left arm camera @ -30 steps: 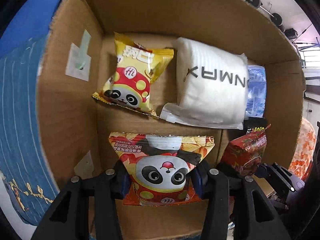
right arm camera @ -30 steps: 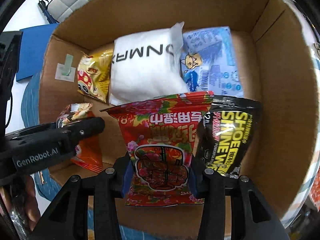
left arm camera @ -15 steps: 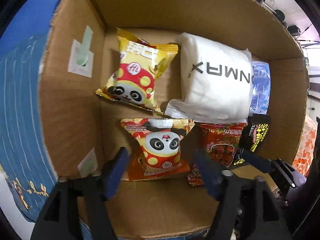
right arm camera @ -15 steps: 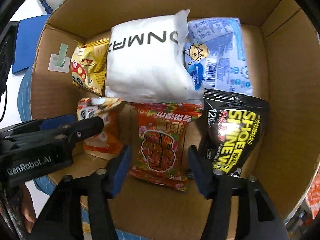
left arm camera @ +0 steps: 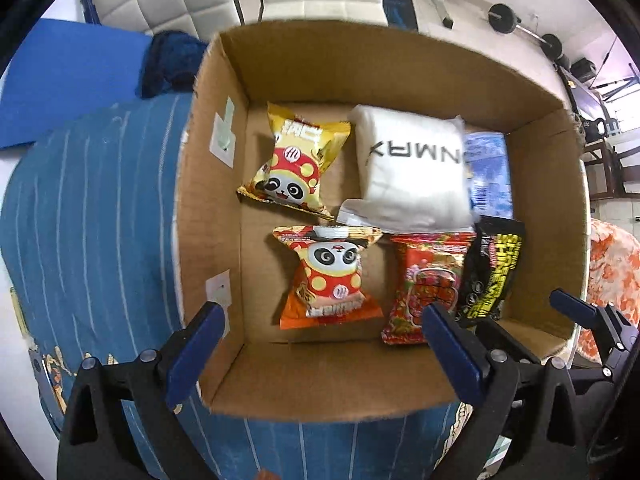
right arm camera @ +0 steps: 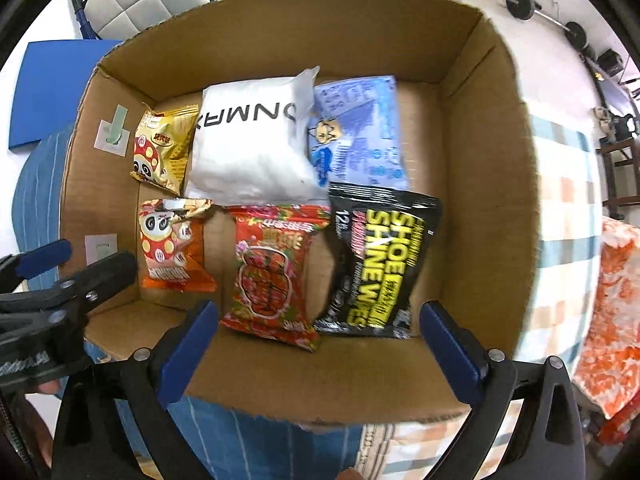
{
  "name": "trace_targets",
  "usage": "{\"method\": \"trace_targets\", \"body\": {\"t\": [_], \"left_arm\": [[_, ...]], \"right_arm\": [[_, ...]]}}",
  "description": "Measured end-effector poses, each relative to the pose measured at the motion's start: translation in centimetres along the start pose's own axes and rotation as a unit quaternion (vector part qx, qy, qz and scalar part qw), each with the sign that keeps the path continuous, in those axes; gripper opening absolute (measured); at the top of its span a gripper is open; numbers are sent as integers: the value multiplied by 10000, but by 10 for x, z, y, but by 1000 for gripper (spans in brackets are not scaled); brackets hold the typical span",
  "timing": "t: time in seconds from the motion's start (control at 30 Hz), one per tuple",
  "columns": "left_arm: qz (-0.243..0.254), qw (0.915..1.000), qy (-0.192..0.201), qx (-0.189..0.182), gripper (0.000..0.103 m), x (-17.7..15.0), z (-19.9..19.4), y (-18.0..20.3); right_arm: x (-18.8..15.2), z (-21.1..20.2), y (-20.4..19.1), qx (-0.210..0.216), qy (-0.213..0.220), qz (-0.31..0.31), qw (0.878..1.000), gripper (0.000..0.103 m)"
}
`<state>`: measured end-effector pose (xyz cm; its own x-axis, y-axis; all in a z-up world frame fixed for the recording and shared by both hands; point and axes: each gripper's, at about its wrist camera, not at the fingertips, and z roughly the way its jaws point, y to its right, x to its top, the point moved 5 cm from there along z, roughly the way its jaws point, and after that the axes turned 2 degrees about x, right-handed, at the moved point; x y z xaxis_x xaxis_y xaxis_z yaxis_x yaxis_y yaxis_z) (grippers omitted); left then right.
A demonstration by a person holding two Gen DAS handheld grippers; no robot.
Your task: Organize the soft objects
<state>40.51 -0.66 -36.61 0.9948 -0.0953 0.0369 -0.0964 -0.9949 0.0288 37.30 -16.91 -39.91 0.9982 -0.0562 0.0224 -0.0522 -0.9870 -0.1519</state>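
brown corrugated cardboard box: matt, rough torn rim | black shoe-wipes pouch: glossy plastic film, glare seen | orange panda snack bag: shiny foil-like plastic | white soft pack: matt, crinkled wrap | blue striped cloth: woven, matt

Your white pouch hides most of the blue packet behind it, and its lettering's start is cut off; the blue packet's print blurs.
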Motion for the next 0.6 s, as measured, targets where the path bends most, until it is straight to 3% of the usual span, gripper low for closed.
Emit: {"method": "trace_targets", "body": {"t": [0.37,0.6], "left_arm": [[4,9962,853,154,101,-21,-78,-4],[-10,9869,1595,245,101,-62,-144,-1]], "right_arm": [[-20,-59,5,83,398,52,9992,102],[-51,-119,1,245,857,-15,9960,102]]}}
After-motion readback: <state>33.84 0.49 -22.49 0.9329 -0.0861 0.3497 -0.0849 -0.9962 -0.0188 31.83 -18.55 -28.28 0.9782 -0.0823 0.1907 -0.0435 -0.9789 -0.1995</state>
